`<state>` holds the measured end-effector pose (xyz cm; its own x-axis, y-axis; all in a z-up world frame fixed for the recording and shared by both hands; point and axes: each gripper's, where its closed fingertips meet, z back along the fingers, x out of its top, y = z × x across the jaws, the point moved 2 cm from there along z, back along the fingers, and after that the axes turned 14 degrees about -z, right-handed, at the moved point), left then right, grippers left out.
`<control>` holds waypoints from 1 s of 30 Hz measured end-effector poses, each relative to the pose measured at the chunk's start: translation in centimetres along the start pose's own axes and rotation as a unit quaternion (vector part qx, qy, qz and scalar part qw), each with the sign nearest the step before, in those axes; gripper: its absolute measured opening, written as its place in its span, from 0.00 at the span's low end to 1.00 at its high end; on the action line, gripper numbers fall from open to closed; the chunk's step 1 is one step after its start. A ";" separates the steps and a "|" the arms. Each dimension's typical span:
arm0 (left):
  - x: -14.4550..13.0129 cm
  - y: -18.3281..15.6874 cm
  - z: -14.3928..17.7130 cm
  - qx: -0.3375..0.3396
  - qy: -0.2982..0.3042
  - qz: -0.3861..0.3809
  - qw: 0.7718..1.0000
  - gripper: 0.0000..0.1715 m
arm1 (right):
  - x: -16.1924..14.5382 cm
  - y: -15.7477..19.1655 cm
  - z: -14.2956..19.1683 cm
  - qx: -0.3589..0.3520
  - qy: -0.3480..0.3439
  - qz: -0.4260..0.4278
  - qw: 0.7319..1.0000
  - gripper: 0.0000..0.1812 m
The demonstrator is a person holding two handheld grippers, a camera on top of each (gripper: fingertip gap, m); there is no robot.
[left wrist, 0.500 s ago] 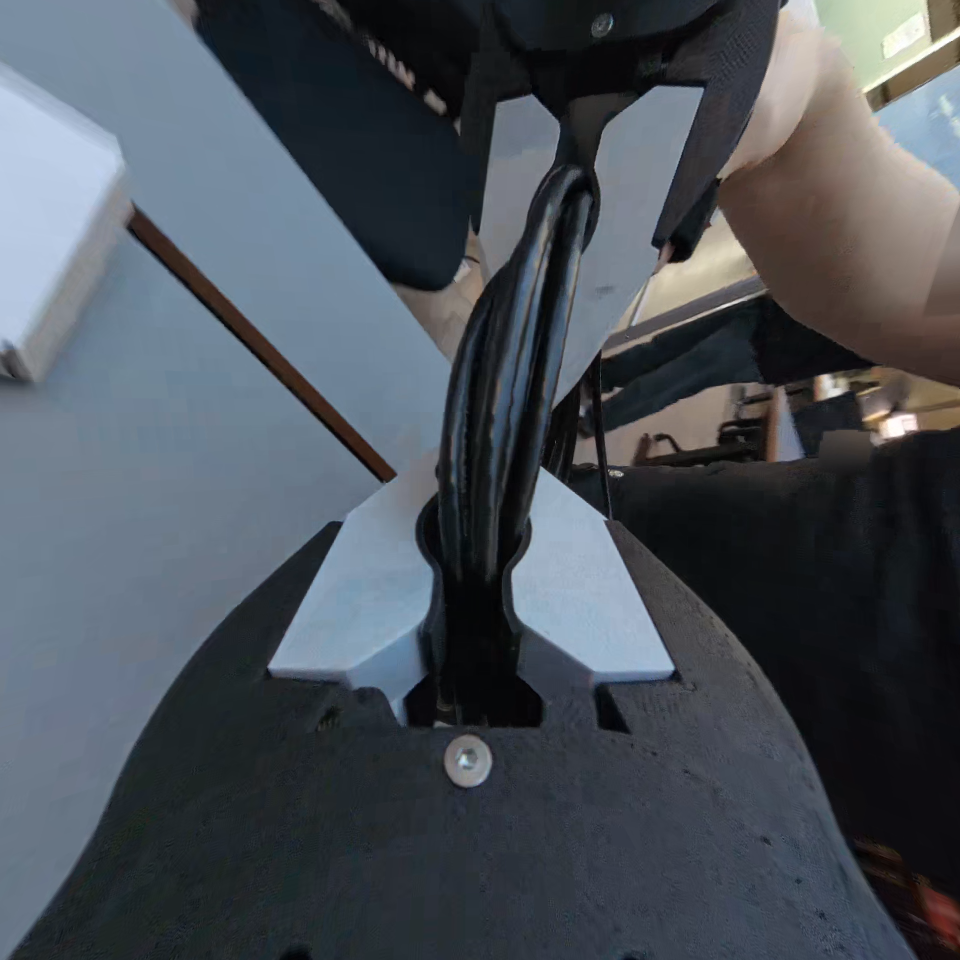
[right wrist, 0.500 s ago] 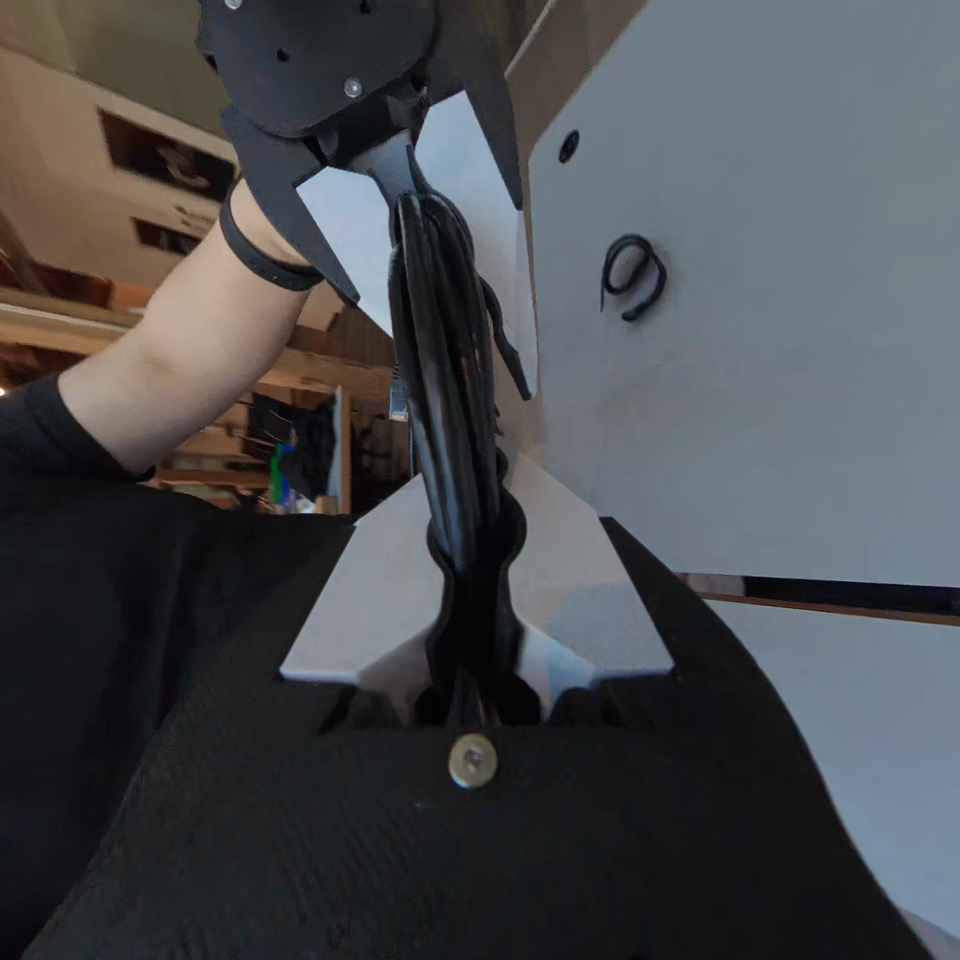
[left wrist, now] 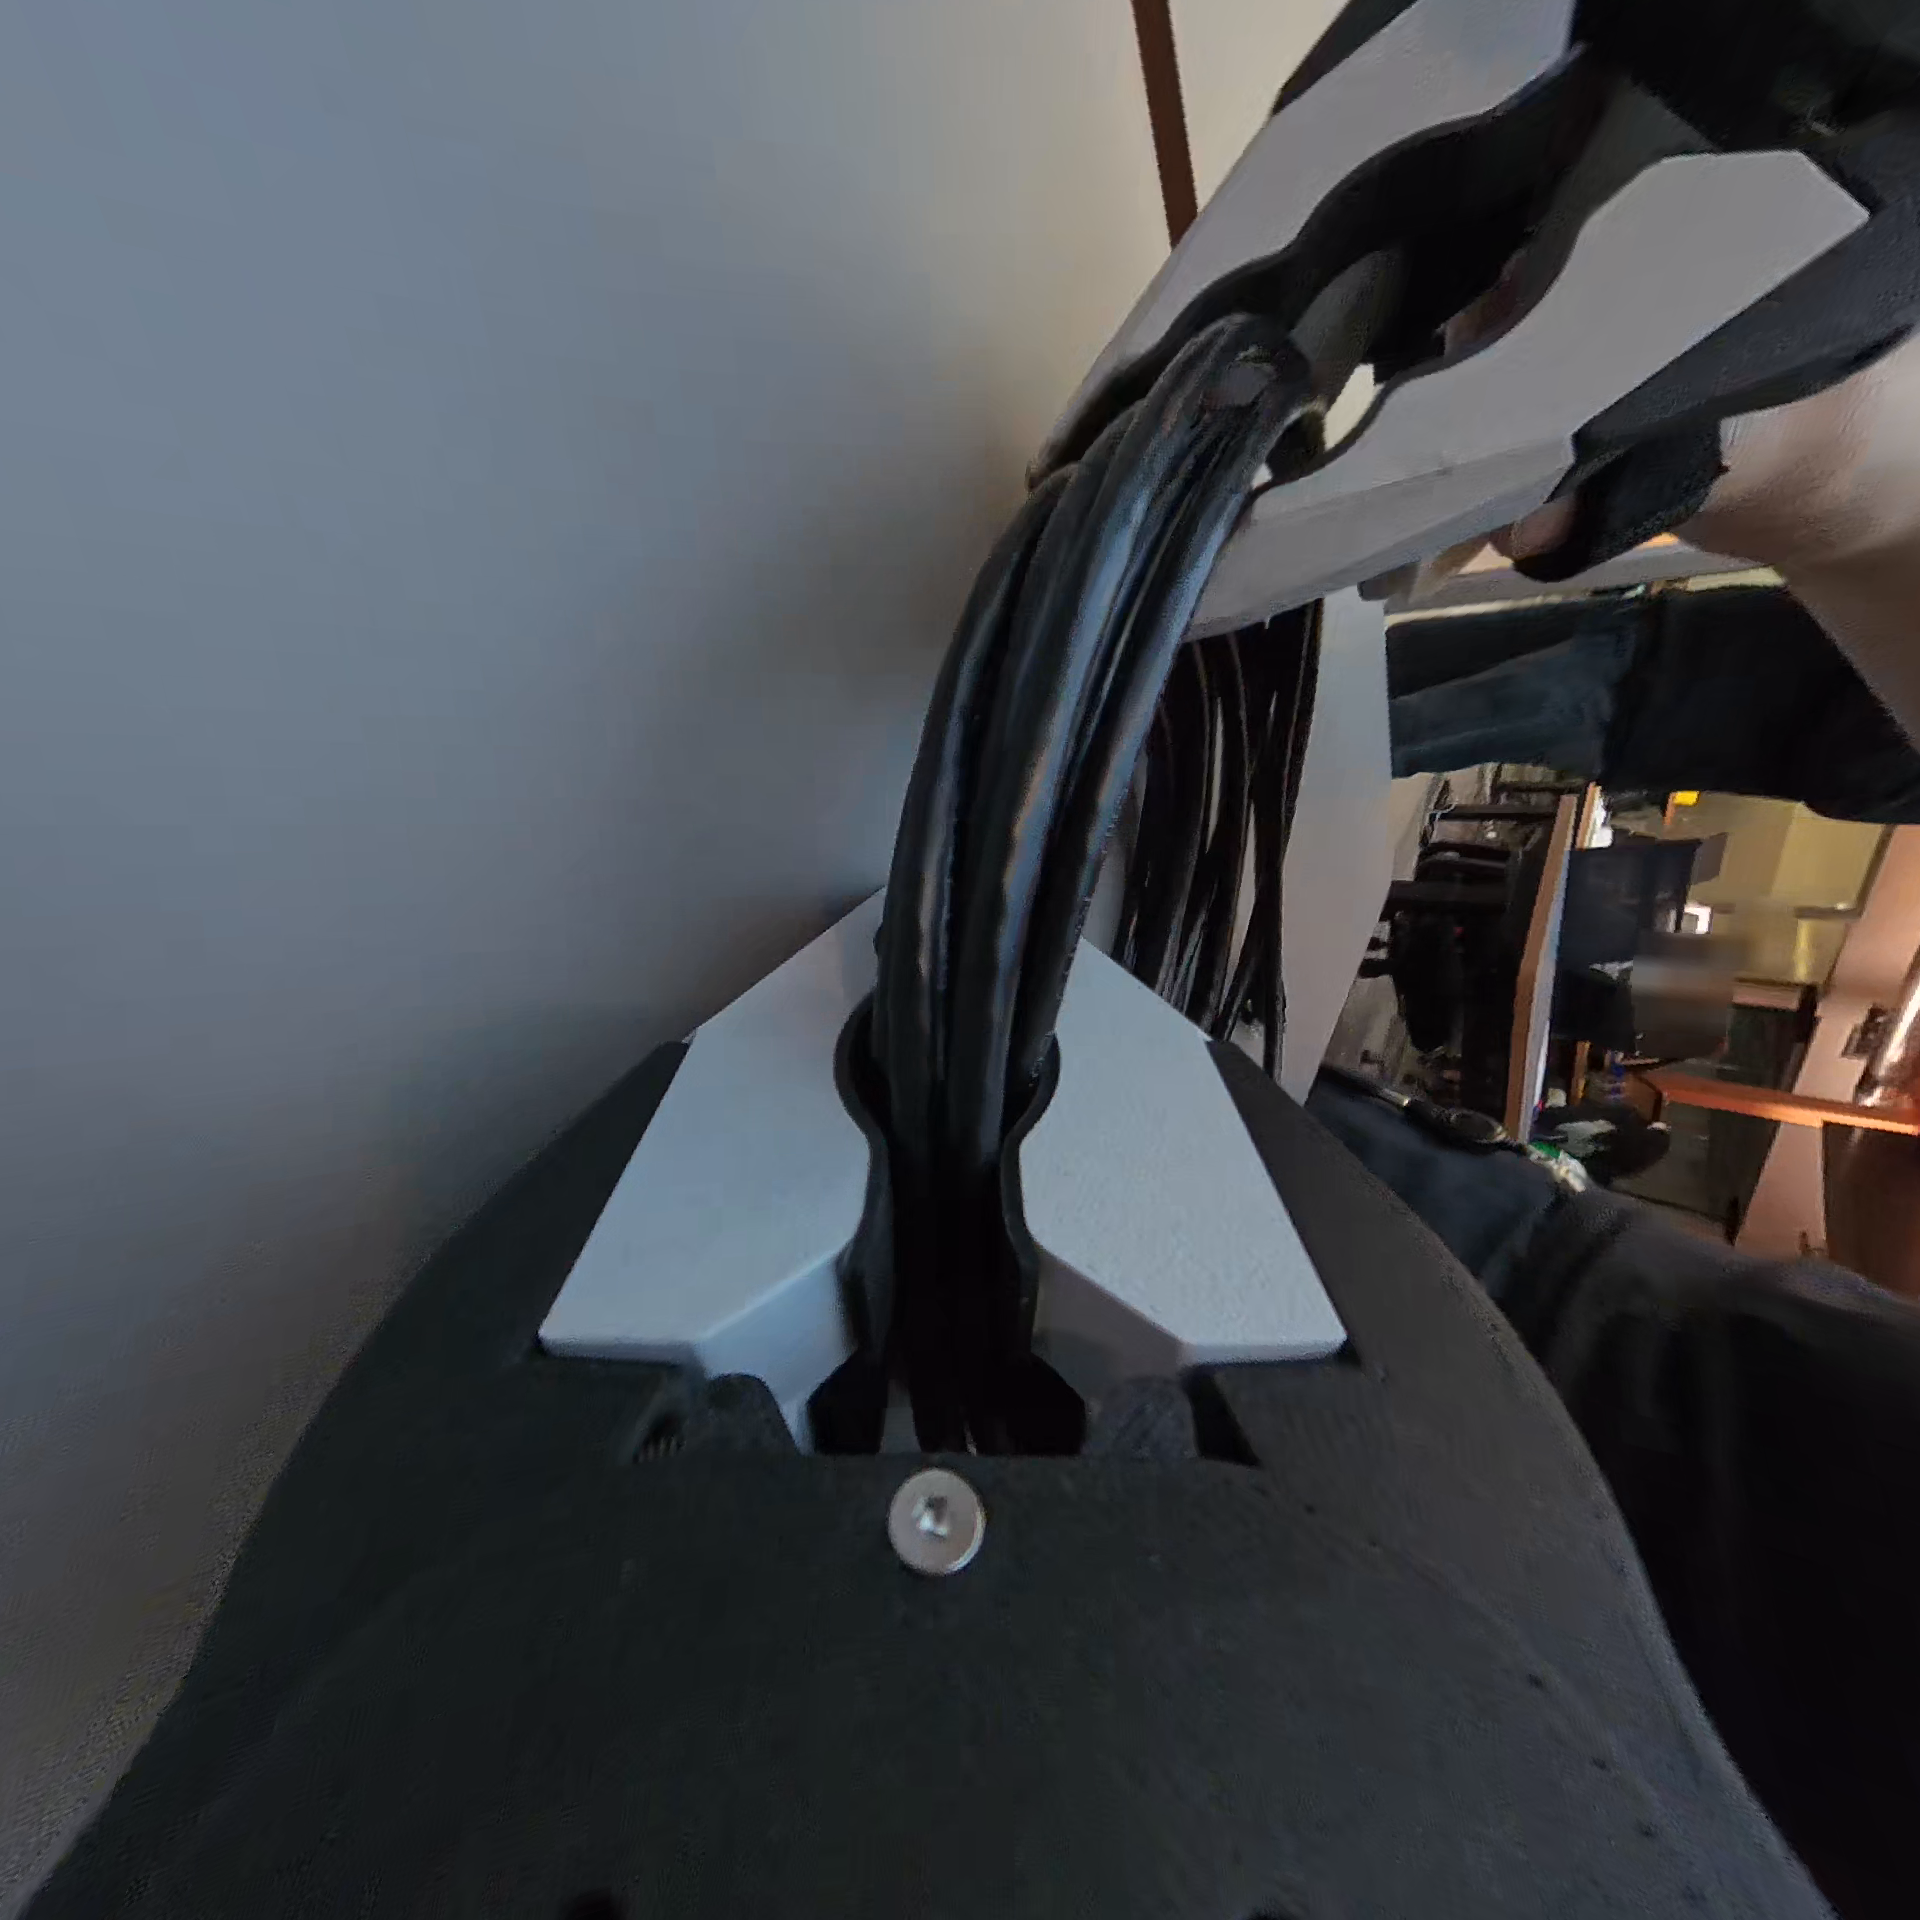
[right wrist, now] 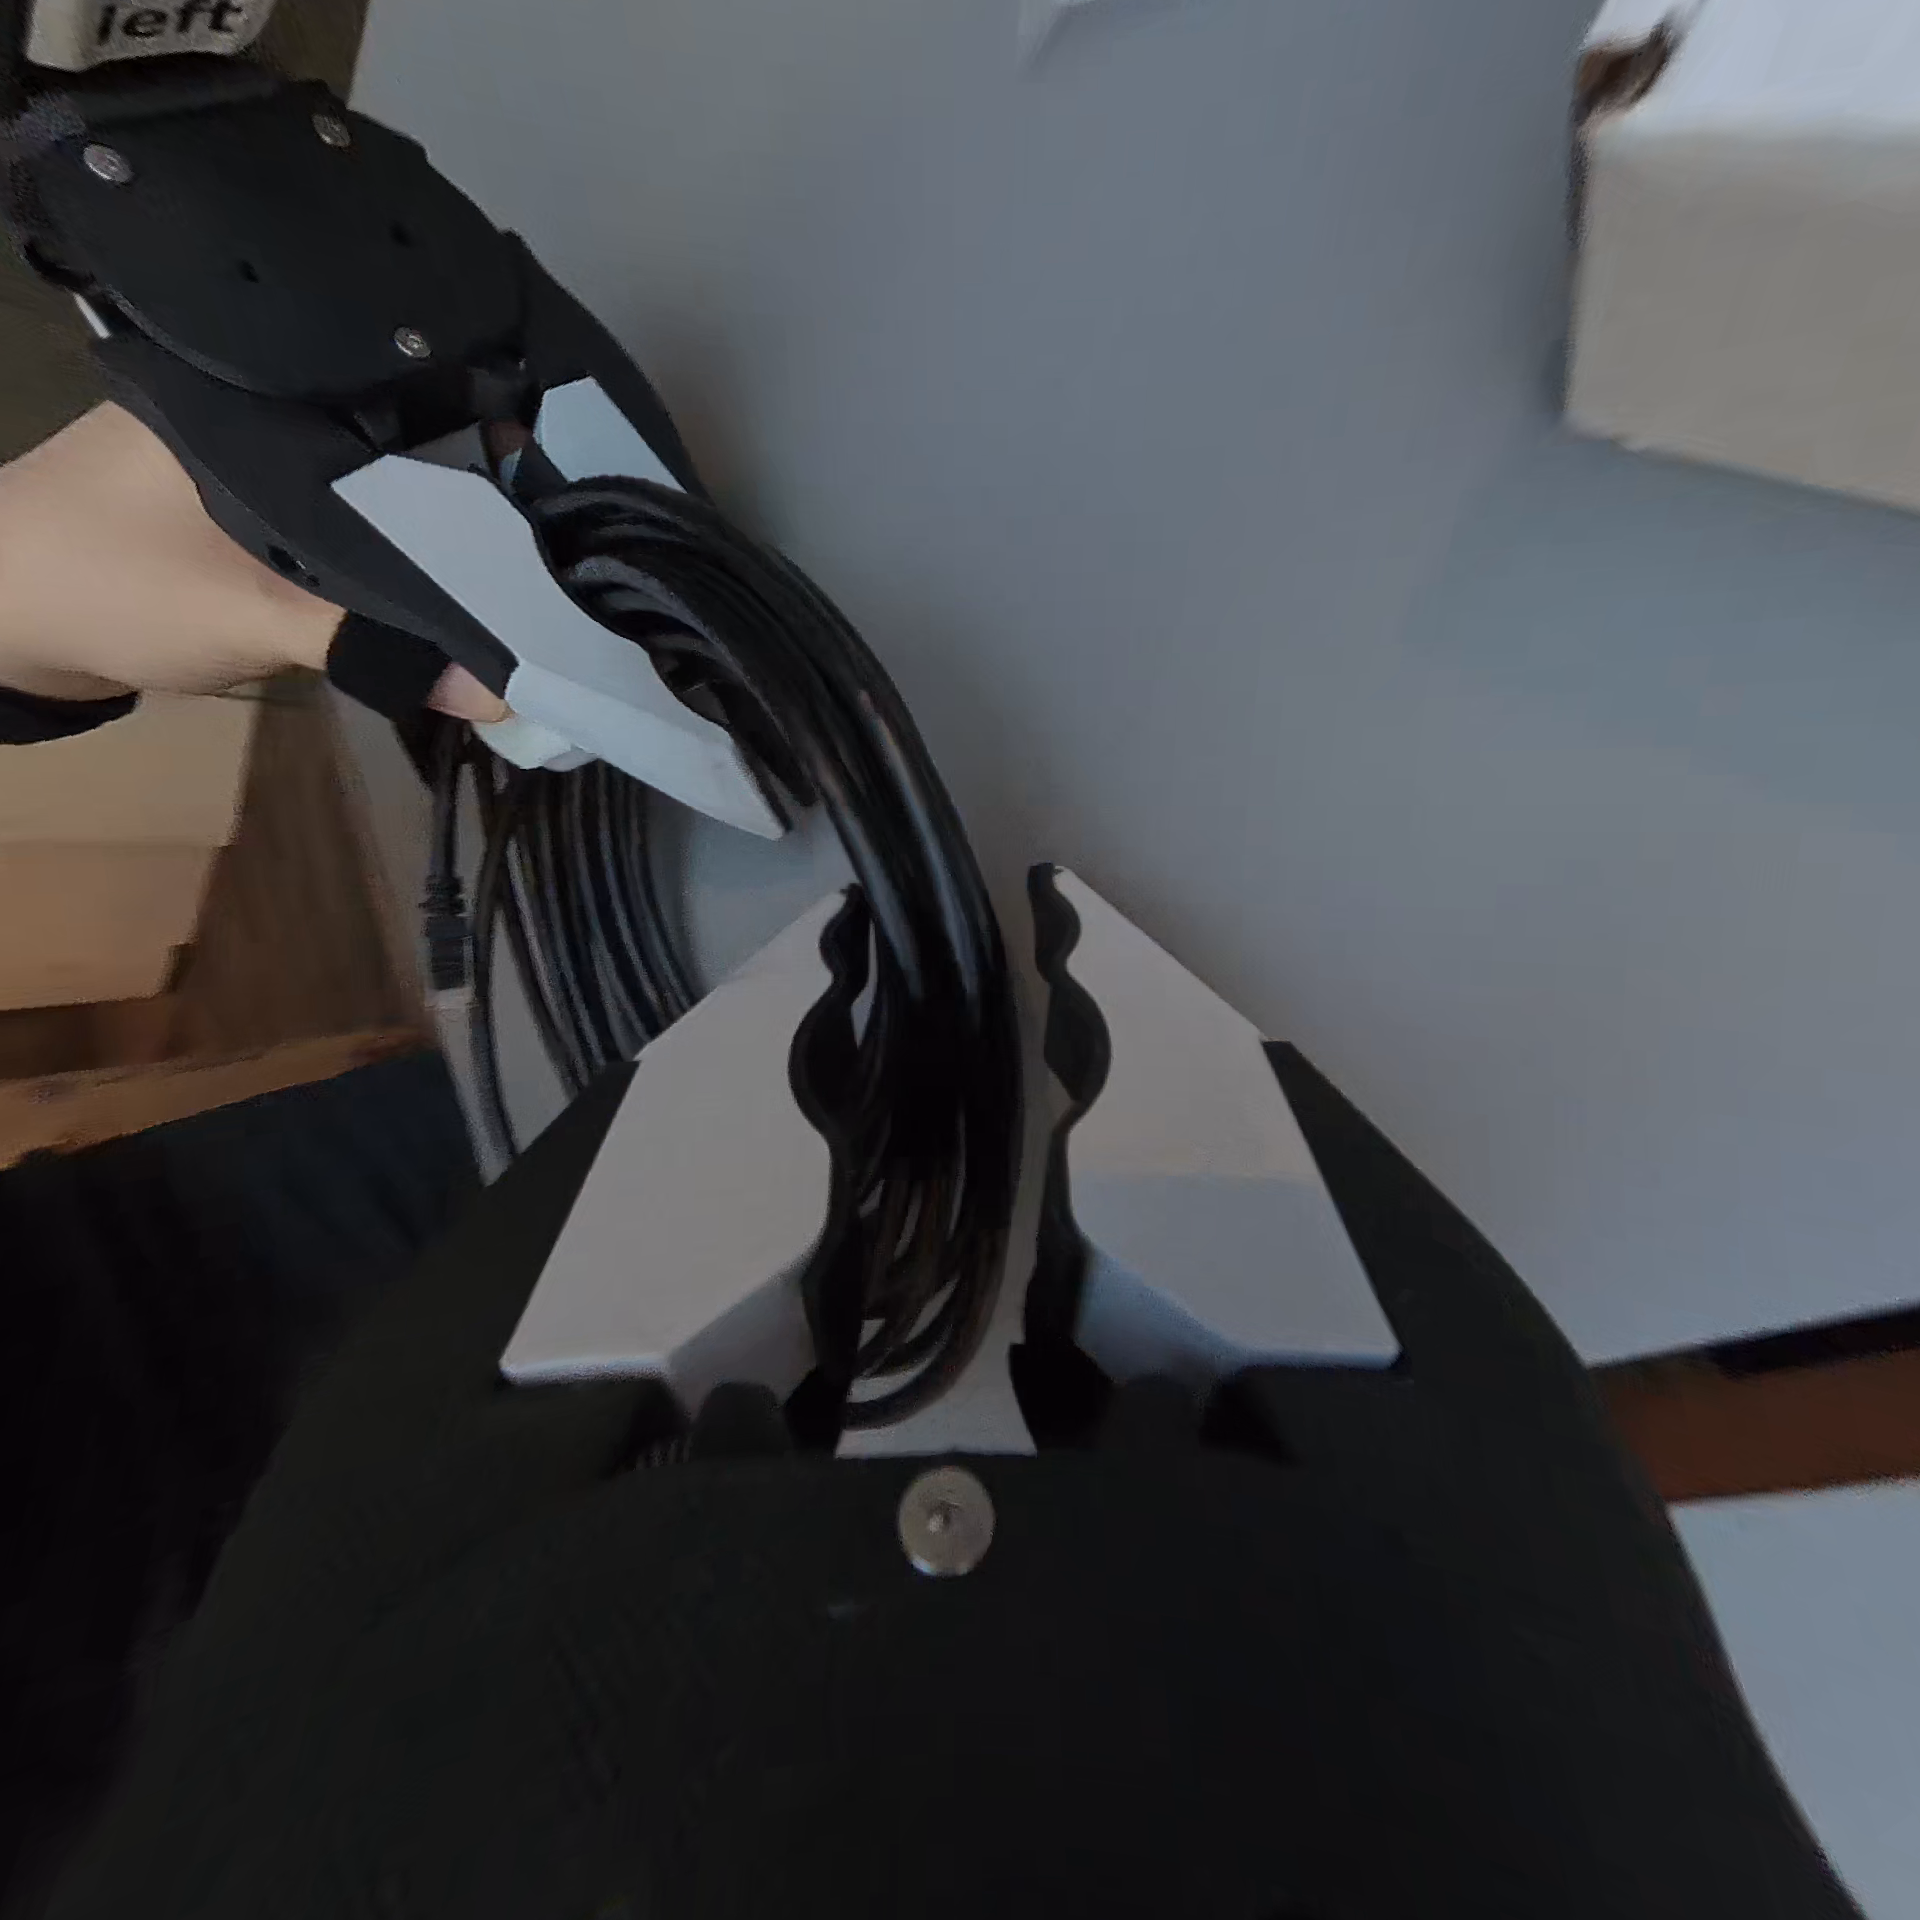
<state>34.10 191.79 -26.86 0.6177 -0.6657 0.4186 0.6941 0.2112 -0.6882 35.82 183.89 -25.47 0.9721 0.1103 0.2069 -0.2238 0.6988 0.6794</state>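
Left gripper (left wrist: 948, 1049): jaws pressed in on a black cable bundle (left wrist: 1023, 748), the strands packed tight in the scalloped slot between the two pale grey fingers (left wrist: 727, 1195). The bundle rises out of the slot in a smooth arc, up and to the right, into the right gripper (left wrist: 1340, 343), which shows at the top right corner of the left wrist view with a hand (left wrist: 1787, 457) in a black fingerless glove behind it. Loose loops of the same cable hang down just behind the arc, thin strands side by side. Right gripper (right wrist: 945, 935), own view: jaws spread, a clear gap on either side of the cable bundle (right wrist: 914, 883), which passes between the fingers (right wrist: 1195, 1174) and lies nearer the left one; whether it touches either pad cannot be told. From there the bundle curves up and left into the left gripper (right wrist: 665, 665), clamped round it, with a gloved hand (right wrist: 208, 613) gripping that tool from below. Below that gripper the slack loops hang, and a black plug end (right wrist: 447, 935) dangles at the left edge of them. Behind everything, a pale grey-blue panel surface (right wrist: 1247, 468) fills most of both views, with a brown strip (right wrist: 1766, 1423) along its lower right edge. Farther off, right wrist view: a light box (right wrist: 1756, 312) at the upper right, blurred. Left wrist view, far right: a dim room with dark furniture, too soft to make out.
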 end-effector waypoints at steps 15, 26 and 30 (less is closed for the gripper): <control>3.9 1.4 8.7 0.174 -0.150 0.044 0.972 0.34 | -16.0 0.7 3.6 -0.058 -0.077 -0.115 0.989 0.17; -2.5 1.8 5.1 0.259 0.031 0.024 0.965 0.24 | -15.2 4.1 -1.8 -0.037 -0.028 -0.103 0.994 0.09; -3.0 1.9 5.9 0.261 0.016 -0.002 0.965 0.18 | -15.2 4.3 -2.0 -0.036 -0.009 -0.123 0.992 0.10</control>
<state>35.77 198.40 -25.95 0.6094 -0.6869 0.3960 0.7928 0.5353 -0.2914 20.22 186.66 -27.09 0.9952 -0.0811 0.0539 0.0255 0.7516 0.6592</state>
